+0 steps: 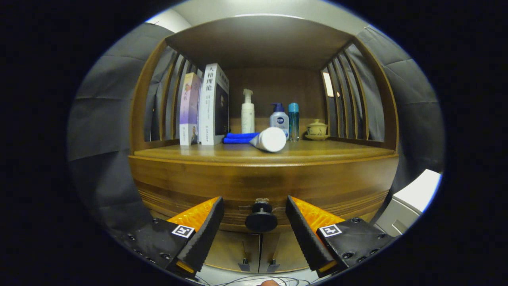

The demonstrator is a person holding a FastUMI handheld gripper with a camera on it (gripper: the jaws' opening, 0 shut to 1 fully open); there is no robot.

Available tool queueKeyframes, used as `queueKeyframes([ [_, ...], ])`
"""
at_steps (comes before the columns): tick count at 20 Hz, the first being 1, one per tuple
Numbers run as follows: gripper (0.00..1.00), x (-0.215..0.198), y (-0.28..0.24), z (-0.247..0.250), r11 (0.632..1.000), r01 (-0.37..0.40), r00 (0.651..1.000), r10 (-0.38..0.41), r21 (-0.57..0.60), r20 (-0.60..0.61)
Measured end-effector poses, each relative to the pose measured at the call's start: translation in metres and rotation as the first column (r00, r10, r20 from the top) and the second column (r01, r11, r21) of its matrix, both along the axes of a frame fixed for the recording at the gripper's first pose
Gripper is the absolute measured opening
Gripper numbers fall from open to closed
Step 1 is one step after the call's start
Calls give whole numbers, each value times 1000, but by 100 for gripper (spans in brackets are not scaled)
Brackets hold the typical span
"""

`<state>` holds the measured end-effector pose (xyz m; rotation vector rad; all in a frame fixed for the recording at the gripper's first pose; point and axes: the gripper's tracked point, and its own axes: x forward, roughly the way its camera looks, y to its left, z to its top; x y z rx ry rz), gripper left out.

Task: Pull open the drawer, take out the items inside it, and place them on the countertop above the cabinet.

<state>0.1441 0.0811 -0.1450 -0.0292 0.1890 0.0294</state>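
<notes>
Riding on the tongs [254, 208], looking forward and level along the two fingers, facing the cabinet front straight on. Sitting close to the drawer knob [260, 217], with the desk [262, 153] and shelf recess lying farther ahead.

The drawer [262, 186] is sitting shut, so whatever is lying inside it is staying hidden behind its front. The tongs [254, 206] are standing apart on either side of the round knob [260, 218], touching nothing, and their rear parts are running out of sight below. The blue cloth [239, 137] is lying partly behind the white tube [270, 139] on the surface [325, 151], its far end covered. The thin book [189, 109] is being overlapped by the thicker book [214, 104], and its cover print is too small to make out. Below the knob, the cabinet doors [260, 250] are getting cut off between the tongs. The small lidded pot [316, 129] is showing markings too tiny to tell.
</notes>
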Motion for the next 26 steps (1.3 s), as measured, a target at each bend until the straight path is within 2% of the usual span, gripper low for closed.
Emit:
queueKeyframes([
  [6,98,-66,-1,79,997,-82,990,82,-5,116],
  [11,98,-115,-8,124,993,-114,983,108,37,146],
  [19,98,-164,-35,149,993,-97,980,84,64,179],
  [26,98,-170,-47,150,993,-86,982,71,82,174],
])
